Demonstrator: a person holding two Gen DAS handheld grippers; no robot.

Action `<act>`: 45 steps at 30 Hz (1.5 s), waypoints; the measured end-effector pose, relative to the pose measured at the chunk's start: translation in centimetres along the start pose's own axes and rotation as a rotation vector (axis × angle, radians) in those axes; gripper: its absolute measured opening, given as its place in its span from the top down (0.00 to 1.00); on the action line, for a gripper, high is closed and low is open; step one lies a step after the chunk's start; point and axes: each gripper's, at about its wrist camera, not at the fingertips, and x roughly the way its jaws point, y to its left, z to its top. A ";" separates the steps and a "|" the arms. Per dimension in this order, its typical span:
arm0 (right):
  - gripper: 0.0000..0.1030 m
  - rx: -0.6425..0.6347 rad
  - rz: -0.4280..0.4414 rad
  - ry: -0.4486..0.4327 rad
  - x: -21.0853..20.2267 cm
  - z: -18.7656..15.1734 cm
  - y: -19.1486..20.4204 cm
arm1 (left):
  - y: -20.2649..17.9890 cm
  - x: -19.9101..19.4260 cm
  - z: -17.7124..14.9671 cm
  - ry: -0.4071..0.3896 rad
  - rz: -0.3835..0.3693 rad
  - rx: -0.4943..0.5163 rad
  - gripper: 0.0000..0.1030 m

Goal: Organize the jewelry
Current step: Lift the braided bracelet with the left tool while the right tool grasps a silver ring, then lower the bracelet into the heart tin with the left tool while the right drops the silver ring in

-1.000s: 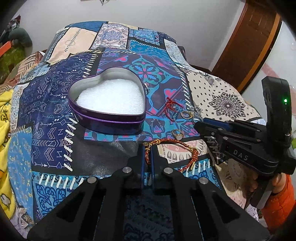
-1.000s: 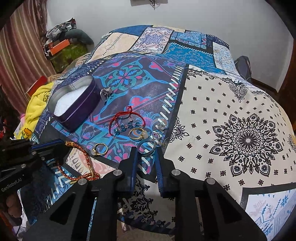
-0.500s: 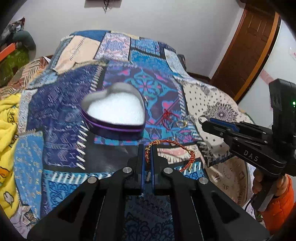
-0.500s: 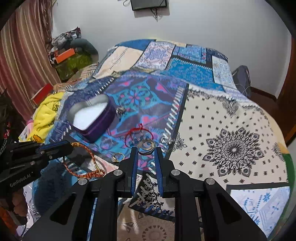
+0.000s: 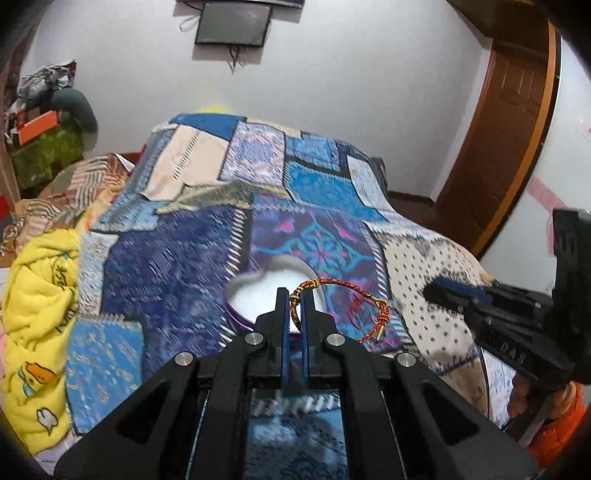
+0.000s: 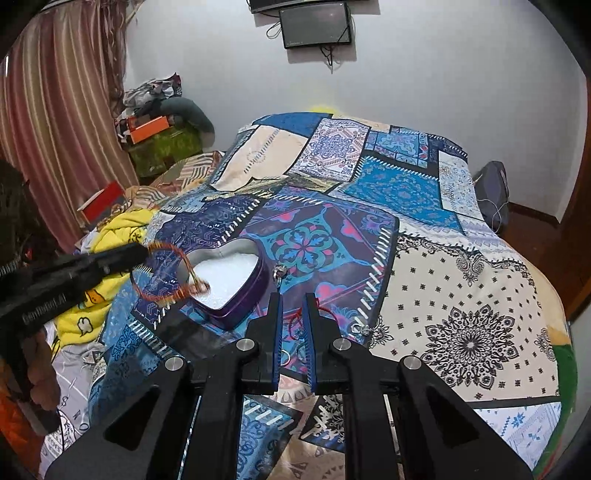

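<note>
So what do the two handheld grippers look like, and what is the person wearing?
Both the left gripper and the right gripper are matte black plastic frames with silver bolts and blue-lined fingers. White lettering marks their sides. An orange sleeve shows at the right wrist.

Two grippers over a patchwork bedspread, a woven bracelet hanging from the left one

The right gripper [image 6: 293, 295] sits at six o'clock, its blue-lined jaws nearly closed with only a narrow gap and nothing visibly pinched between them; they have just been closing. Beyond its tips lie a red cord bracelet [image 6: 295, 320] and a ring [image 6: 287, 357] on the bedspread [image 6: 461, 288]. Toward ten o'clock sits the purple heart-shaped tin [image 6: 236, 291], open with a white lining. At nine o'clock the left gripper [image 6: 142, 251] reaches in, clamped on an orange-red woven bracelet [image 6: 173, 273] that dangles blurred over the tin's left edge. A dark screen [image 6: 314, 27] hangs at twelve o'clock.
</note>
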 end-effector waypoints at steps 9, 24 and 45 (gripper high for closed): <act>0.74 0.021 -0.018 0.162 2.2 -3.1 -2.0 | 1.9 0.3 -0.3 -0.002 0.037 -0.033 0.97; 0.74 0.041 -0.004 0.240 6.1 -3.6 -2.0 | 2.7 2.2 -1.6 0.045 0.042 -0.063 0.97; 0.81 0.013 0.043 0.051 3.1 0.3 -0.1 | 2.5 3.2 0.2 0.018 0.038 -0.031 0.97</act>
